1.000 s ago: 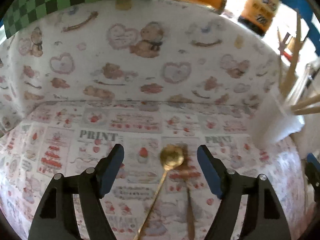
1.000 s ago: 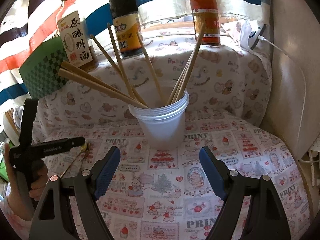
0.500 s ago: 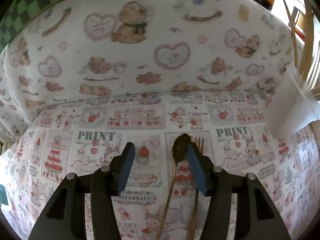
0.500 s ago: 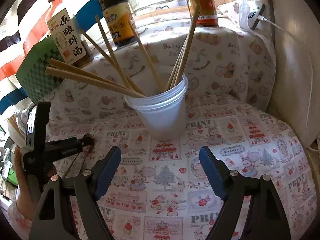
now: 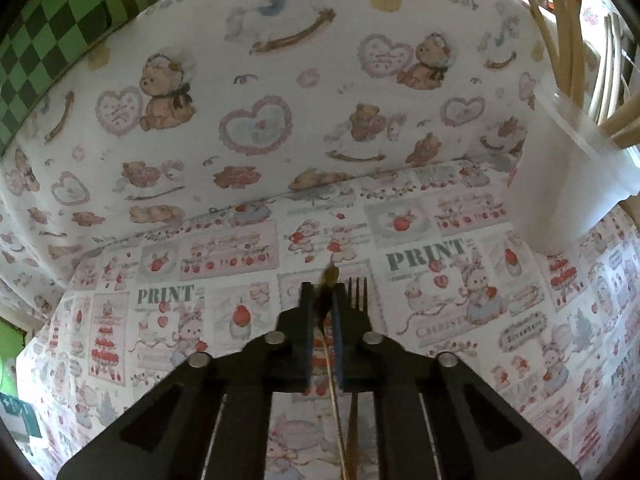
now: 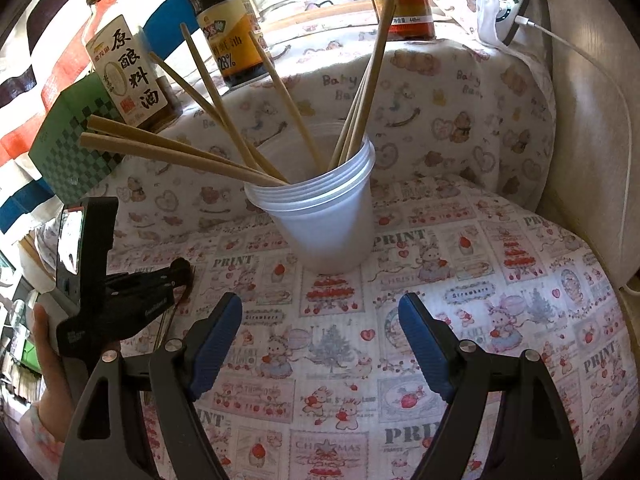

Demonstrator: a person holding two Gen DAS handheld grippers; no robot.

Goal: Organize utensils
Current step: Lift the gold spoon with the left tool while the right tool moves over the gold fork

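Chopsticks [image 6: 224, 120] are already being kept in the cup [image 6: 324, 224]. Gold spoon [image 5: 329, 280] is being pinched on the cloth by L gripper [image 5: 322, 304], jaws just closed; fork [image 5: 357, 292] beside it is being left. R gripper [image 6: 320, 344] is being held wide, w/ nothing in it.

Left tongs [image 5: 322, 300]: angled downward, jaws just closed, pinched together; right tongs [image 6: 320, 340]: angled downward, jaws spread wide, nothing between.

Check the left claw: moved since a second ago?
Yes. The left claw advanced toward the white cup, past the "PRINT" panel, and just closed on the gold spoon.
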